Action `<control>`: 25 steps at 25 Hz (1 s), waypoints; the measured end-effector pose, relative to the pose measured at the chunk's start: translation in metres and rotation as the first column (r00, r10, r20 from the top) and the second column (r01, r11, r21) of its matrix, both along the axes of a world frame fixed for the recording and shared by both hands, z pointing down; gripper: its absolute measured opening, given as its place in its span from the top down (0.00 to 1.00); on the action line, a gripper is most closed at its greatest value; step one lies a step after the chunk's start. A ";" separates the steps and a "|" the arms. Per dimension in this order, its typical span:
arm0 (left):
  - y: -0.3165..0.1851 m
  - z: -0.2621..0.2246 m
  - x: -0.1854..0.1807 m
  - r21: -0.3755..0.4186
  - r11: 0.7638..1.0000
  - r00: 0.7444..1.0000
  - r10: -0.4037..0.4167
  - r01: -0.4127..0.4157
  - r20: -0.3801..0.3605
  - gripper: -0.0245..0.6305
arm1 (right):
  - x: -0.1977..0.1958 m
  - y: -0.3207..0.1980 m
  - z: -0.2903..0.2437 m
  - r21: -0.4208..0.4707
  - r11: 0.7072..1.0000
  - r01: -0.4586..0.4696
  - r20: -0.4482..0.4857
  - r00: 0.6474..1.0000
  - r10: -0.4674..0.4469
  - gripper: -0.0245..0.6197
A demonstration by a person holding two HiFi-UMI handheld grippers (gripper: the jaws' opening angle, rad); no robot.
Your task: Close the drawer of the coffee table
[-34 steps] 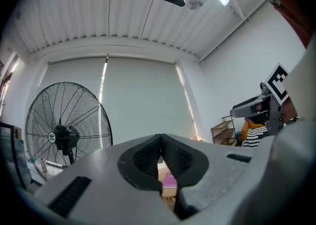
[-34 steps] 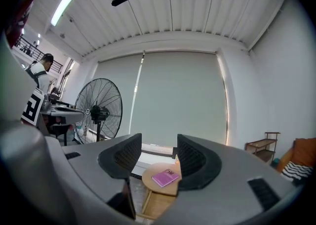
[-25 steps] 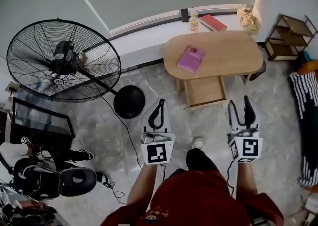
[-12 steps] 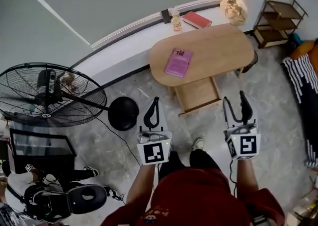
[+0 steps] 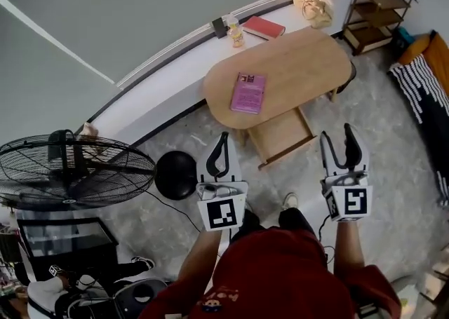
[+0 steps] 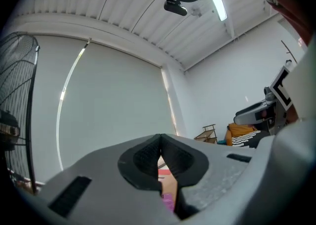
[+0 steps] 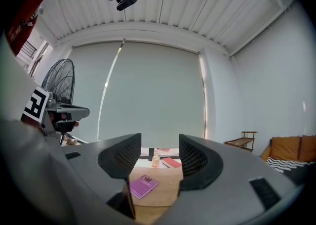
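Left claw [image 5: 224,135], pinched together, and right claw [image 5: 337,132], wide, neared one coffee table [image 5: 302,65]; its one drawer [image 5: 282,135] out.

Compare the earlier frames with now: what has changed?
The view has swung: the fan has slid down and left in the head view, the coffee table slightly left. Nothing was gripped or released. The drawer stays pulled out, the purple book stays on the table. The left gripper, shut, and right gripper, open, still touch nothing.
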State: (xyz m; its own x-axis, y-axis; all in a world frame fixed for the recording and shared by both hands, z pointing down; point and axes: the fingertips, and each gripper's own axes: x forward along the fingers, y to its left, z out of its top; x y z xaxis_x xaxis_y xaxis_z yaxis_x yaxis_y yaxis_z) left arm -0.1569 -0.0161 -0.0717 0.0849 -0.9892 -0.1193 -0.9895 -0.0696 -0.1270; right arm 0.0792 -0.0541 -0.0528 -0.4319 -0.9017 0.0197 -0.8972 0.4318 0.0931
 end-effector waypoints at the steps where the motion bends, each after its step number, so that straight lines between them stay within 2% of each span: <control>1: -0.003 0.002 -0.003 -0.003 1.000 1.000 0.007 -0.007 -0.001 0.95 | -0.003 -0.001 0.001 -0.015 1.000 -0.010 -0.003 1.000 0.010 0.62; 3: -0.010 0.005 -0.007 -0.010 1.000 1.000 0.021 -0.021 0.000 0.95 | -0.007 -0.004 0.006 -0.040 0.999 -0.028 -0.005 1.000 0.028 0.62; 10: -0.026 0.023 -0.017 -0.049 0.998 0.999 0.043 -0.044 -0.012 0.95 | -0.016 -0.012 0.023 -0.046 0.998 -0.033 0.007 0.999 0.033 0.61; 14: -0.029 0.042 -0.018 -0.061 0.998 1.000 0.031 -0.031 -0.007 0.95 | -0.015 -0.014 0.048 -0.103 0.994 -0.023 0.005 1.000 0.024 0.61; 17: -0.031 0.070 -0.016 -0.086 0.996 0.999 0.031 -0.030 0.007 0.95 | -0.014 -0.019 0.076 -0.134 0.991 -0.007 0.021 1.000 0.010 0.61; 22: -0.037 0.140 -0.015 -0.144 0.989 0.999 0.029 -0.026 0.023 0.95 | -0.013 -0.030 0.150 -0.241 0.971 -0.003 -0.022 1.000 -0.002 0.61; 25: -0.034 0.192 -0.013 -0.180 0.983 1.000 0.024 -0.021 0.010 0.95 | -0.020 -0.033 0.195 -0.216 0.975 0.052 0.002 0.999 -0.053 0.61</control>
